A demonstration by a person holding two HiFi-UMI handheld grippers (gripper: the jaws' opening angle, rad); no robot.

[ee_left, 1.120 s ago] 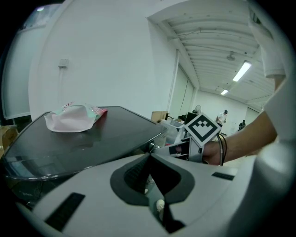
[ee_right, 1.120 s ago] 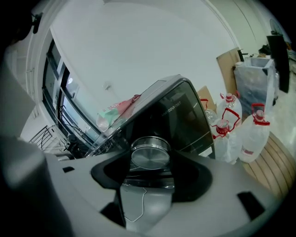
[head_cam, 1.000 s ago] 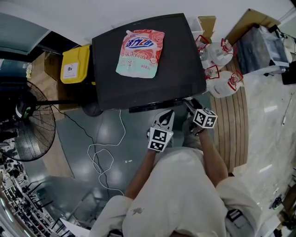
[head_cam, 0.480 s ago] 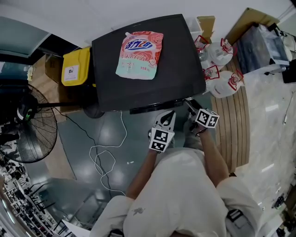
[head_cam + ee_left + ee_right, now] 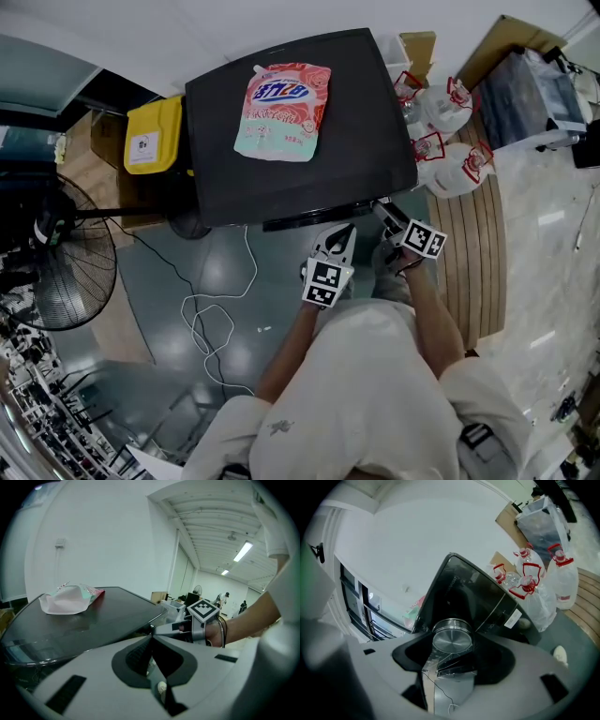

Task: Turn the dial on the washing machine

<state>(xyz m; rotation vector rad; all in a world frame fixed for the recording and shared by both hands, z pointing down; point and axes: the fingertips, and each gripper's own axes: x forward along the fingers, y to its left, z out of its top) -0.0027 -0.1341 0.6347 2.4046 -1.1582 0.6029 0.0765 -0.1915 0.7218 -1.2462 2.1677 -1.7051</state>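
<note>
Head cam: steep top-down on washing machine (image 5: 366,141). Gripper cams: low, close, front side; all share top.

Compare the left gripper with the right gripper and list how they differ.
The left gripper's jaws are shut together on nothing; the right gripper's jaws clamp the silver dial. The left gripper grips no part of the washing machine, while the right gripper reaches in to its front panel. Both carry a marker cube and point toward the machine.

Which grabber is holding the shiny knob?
The right gripper: its jaws clamp the silver dial on the washing machine. The left gripper is shut on nothing.
</note>
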